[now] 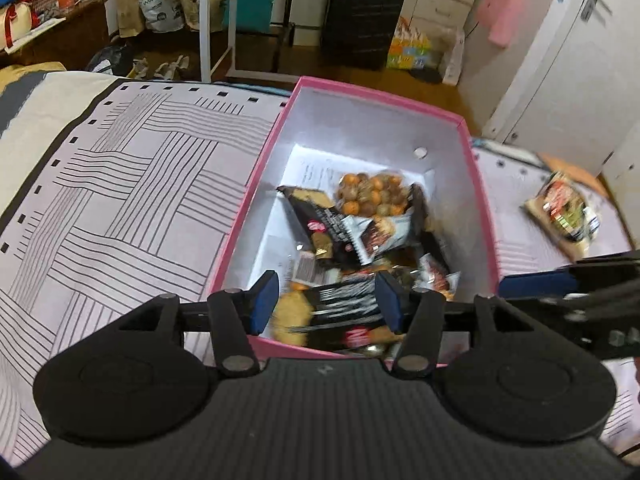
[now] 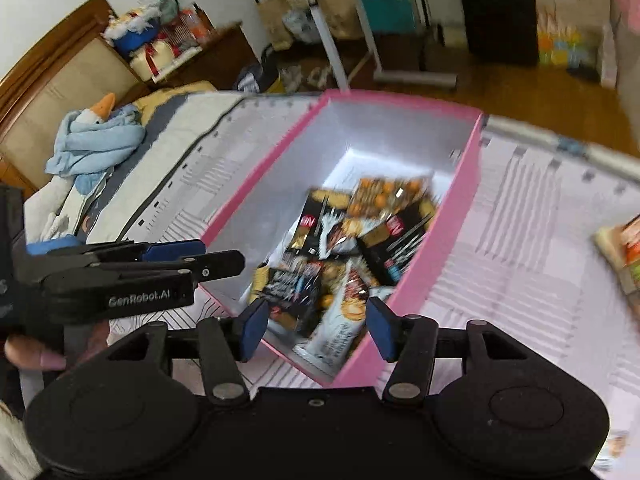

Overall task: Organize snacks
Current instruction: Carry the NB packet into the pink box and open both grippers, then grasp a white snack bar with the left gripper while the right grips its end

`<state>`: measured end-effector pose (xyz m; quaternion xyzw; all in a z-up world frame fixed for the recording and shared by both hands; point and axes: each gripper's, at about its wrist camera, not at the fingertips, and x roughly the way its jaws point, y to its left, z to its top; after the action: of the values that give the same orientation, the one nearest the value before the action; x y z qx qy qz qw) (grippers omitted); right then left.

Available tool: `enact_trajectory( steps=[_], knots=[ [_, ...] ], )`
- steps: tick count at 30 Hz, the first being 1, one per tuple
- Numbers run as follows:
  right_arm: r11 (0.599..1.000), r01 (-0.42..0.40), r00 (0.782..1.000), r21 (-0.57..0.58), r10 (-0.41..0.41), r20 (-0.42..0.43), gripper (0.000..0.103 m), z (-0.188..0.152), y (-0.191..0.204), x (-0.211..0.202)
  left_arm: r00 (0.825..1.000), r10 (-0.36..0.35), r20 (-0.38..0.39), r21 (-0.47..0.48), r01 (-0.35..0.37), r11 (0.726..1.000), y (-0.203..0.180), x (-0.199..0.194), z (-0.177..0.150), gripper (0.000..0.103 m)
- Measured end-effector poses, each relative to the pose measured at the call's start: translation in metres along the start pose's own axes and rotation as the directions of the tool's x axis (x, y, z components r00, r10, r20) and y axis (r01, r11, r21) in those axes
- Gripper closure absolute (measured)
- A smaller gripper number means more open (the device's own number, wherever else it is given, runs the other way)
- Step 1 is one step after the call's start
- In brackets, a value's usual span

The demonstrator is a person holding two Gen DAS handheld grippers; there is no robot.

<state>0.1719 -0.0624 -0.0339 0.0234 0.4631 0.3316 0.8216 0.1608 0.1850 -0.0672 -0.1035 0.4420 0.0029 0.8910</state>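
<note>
A pink box (image 1: 256, 184) with a white inside sits on the patterned bedspread and holds several snack packets (image 1: 352, 232), among them a clear bag of orange and brown balls (image 1: 370, 196). The box (image 2: 264, 168) and its packets (image 2: 352, 248) also show in the right wrist view. My left gripper (image 1: 326, 300) is open and empty above the near end of the box. My right gripper (image 2: 314, 328) is open and empty over the near corner. One more snack packet (image 1: 564, 212) lies on the bed right of the box and shows blurred in the right wrist view (image 2: 624, 256).
The bedspread (image 1: 132, 200) spreads left of the box. A blue cloth with a stuffed goose (image 2: 96, 136) lies by the headboard. Beyond the bed's far edge are a black suitcase (image 1: 362, 16), a white rack and bags on the wooden floor.
</note>
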Motion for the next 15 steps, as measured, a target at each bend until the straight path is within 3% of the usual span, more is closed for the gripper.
enact_trajectory(
  steps=[4,9,12,15],
  knots=[
    [0.997,0.071,0.993,-0.043,-0.067,0.095,0.037,-0.011,-0.005,-0.05,0.999,-0.025,0.035,0.036,0.023,0.999,-0.017,-0.024,0.0,0.051],
    [0.986,0.153,0.964,-0.065,-0.134,0.23,0.033,-0.029,-0.028,-0.104,0.992,-0.117,0.038,0.098,0.113,0.989,-0.054,-0.053,0.001,0.051],
    [0.983,0.183,0.948,-0.027,-0.169,0.268,0.033,-0.039,-0.054,-0.129,0.984,-0.175,0.024,0.144,0.17,0.975,-0.08,-0.064,0.001,0.05],
    [0.98,0.196,0.945,0.045,-0.201,0.257,0.033,-0.045,-0.082,-0.141,0.975,-0.223,-0.002,0.183,0.22,0.958,-0.108,-0.067,0.0,0.042]
  ],
)
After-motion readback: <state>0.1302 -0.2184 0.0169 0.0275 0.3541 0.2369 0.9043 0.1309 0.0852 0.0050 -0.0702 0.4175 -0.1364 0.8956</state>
